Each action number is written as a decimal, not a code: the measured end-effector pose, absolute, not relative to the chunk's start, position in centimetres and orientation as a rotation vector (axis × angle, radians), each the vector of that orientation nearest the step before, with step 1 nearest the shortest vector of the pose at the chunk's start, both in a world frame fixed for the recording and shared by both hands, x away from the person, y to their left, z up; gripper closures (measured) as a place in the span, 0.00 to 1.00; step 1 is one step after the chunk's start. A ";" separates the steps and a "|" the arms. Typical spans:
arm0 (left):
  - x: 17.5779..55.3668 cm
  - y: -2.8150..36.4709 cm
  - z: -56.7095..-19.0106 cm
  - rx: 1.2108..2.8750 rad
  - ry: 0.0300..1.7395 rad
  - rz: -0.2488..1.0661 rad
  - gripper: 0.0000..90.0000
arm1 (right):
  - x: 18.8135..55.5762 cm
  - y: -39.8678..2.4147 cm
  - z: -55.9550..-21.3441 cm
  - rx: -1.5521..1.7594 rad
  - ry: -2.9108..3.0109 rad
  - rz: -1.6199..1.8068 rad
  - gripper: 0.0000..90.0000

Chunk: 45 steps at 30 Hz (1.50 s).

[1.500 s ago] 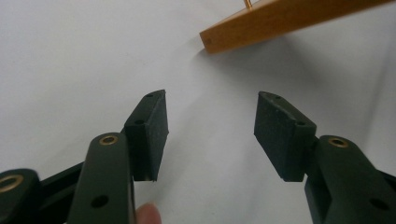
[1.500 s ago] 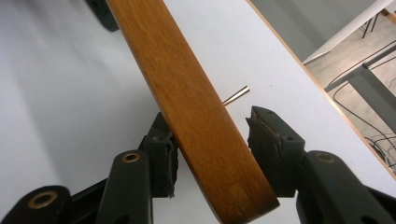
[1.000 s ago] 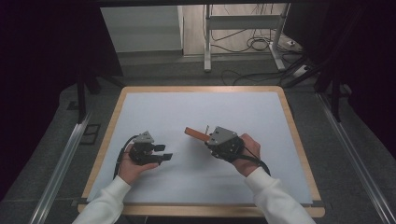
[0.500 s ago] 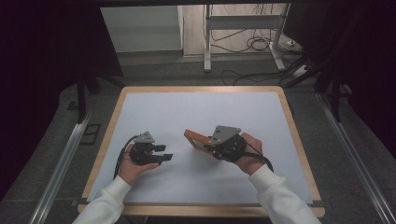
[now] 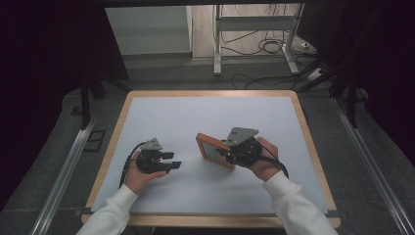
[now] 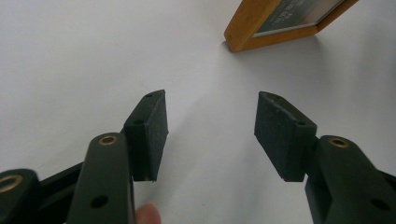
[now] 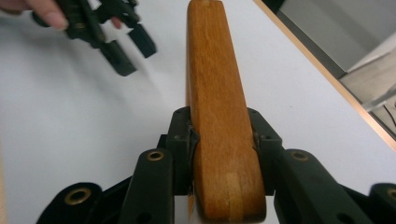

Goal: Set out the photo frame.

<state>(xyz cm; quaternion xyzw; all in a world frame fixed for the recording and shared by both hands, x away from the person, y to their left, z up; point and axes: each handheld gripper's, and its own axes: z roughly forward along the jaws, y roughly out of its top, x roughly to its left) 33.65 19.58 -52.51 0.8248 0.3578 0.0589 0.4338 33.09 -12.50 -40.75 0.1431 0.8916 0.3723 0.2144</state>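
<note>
You've got the wooden picture frame (image 5: 214, 150) tilted up off the white table (image 5: 195, 117), near its middle, your right gripper (image 5: 230, 152) clamped on its edge. Left of the frame, your left gripper (image 5: 171, 160) waits wide, holding nothing; placing it remains.

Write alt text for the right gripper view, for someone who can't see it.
The right gripper clamps its two black jaws on the edge of a wooden picture frame, which runs away from the camera over a white table. At upper left, the left gripper is open, a hand's fingertips beside it.
</note>
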 end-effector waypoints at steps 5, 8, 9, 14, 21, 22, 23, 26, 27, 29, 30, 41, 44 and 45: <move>33.7 19.5 -52.6 2.053 0.892 0.144 0.48 | 34.3 -12.8 -40.8 0.467 2.435 1.020 0.72; 33.7 19.4 -52.6 2.054 0.893 0.143 0.48 | 35.1 -13.0 -40.8 0.505 2.427 1.025 0.69; 33.7 19.4 -52.6 2.054 0.892 0.142 0.48 | 35.3 -13.1 -40.9 0.524 2.423 1.029 0.68; 33.7 19.4 -52.6 2.053 0.893 0.143 0.48 | 36.4 -13.4 -41.1 0.581 2.407 1.045 0.64; 33.7 19.4 -52.6 2.052 0.891 0.155 0.48 | 38.0 -13.6 -41.6 0.672 2.372 1.044 0.55; 33.6 19.4 -52.6 2.050 0.892 0.155 0.48 | 38.3 -13.6 -41.7 0.692 2.369 1.045 0.54; 33.6 19.4 -52.6 2.050 0.892 0.156 0.48 | 38.5 -13.7 -41.7 0.700 2.364 1.042 0.53; 33.7 19.5 -52.5 2.052 0.891 0.157 0.48 | 39.3 -13.9 -41.9 0.740 2.356 1.047 0.50; 33.6 19.4 -52.5 2.046 0.894 0.156 0.48 | 39.5 -13.9 -42.0 0.752 2.355 1.048 0.49; 33.6 19.4 -52.5 2.047 0.891 0.157 0.48 | 39.9 -14.1 -42.2 0.770 2.350 1.051 0.48; 33.6 19.4 -52.5 2.048 0.891 0.158 0.48 | 40.1 -14.1 -42.3 0.780 2.348 1.051 0.47; 33.6 19.5 -52.4 2.051 0.884 0.175 0.46 | 40.5 -14.4 -42.6 0.864 2.299 1.088 0.32; 33.5 19.5 -52.4 2.040 0.896 0.176 0.44 | 39.9 -14.8 -42.2 0.880 2.254 1.109 0.29; 33.5 19.5 -52.4 2.039 0.897 0.179 0.43 | 39.7 -15.1 -42.1 0.876 2.250 1.118 0.28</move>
